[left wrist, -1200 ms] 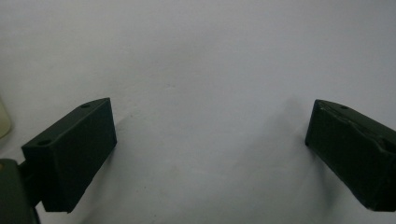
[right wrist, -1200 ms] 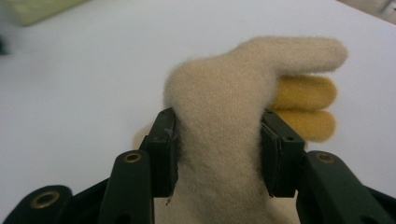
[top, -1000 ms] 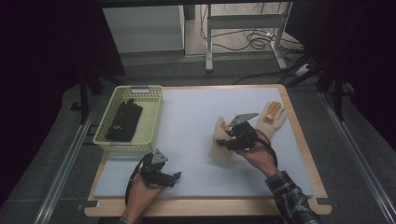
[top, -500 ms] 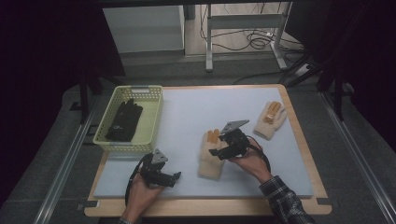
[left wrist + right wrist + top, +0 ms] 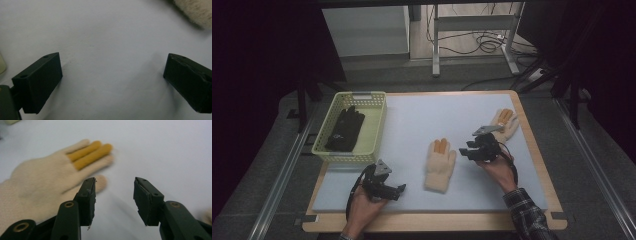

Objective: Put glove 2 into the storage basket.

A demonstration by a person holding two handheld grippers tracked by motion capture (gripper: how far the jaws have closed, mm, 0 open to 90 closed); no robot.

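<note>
Cream glove (image 5: 439, 164) – flat at mid-worktop (image 5: 422, 115), set down; right claw (image 5: 468, 150) just beside it, jaws just closing, nothing between them. Second cream glove (image 5: 506, 121) lies far right; black gloves (image 5: 344, 129) sit in basket (image 5: 377, 125). Sorting judged part done – left claw (image 5: 398, 190) parted, idle.

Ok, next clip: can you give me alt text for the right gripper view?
The right gripper hangs over the pale table with its two black jaws apart and nothing between them. Left of it a cream knitted glove with two orange fingers lies flat on the table.
</note>
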